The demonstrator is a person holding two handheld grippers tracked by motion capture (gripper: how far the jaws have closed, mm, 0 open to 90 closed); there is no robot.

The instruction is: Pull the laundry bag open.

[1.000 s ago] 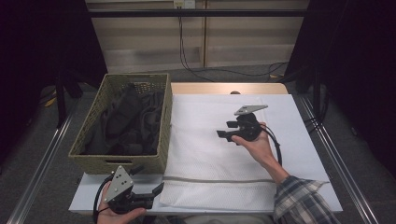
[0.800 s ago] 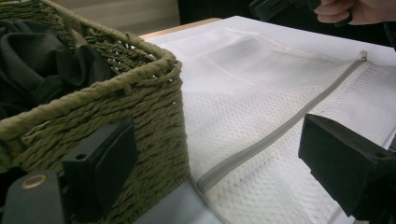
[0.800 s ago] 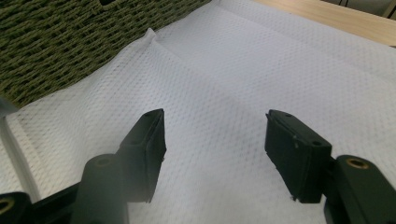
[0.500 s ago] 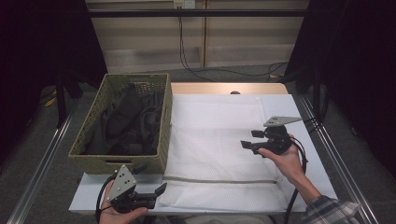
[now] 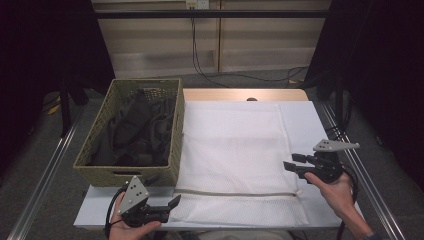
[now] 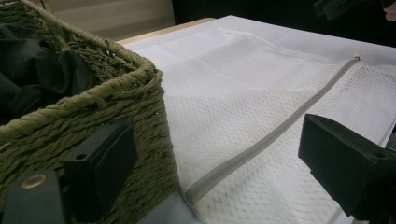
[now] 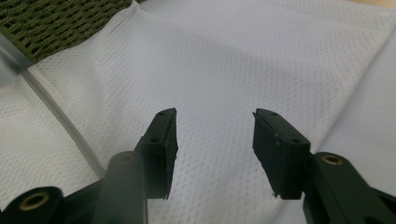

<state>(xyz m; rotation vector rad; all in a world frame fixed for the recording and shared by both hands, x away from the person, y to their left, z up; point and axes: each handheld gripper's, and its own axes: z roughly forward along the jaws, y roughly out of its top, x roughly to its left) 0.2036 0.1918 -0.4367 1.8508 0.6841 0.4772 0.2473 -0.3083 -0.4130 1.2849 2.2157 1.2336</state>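
A white mesh laundry bag (image 5: 240,145) lies flat on the table, its grey zipper (image 5: 235,193) running along the near edge. My right gripper (image 5: 292,163) hovers over the bag's right edge and points left. It is open, its jaws have just been closing, and nothing is between them; below them is bare mesh (image 7: 215,56). My left gripper (image 5: 175,202) rests at the table's near left corner. It is open and empty, pointing along the zipper (image 6: 271,135) beside the basket (image 6: 116,102).
An olive woven basket (image 5: 177,145) holding dark clothes (image 5: 135,130) stands left of the bag, against its edge. Metal rails run along both sides of the table. Cables lie on the floor beyond the far edge.
My right gripper has moved from above the middle of the bag out to its right edge and nearer the person. My left gripper has stayed in place.
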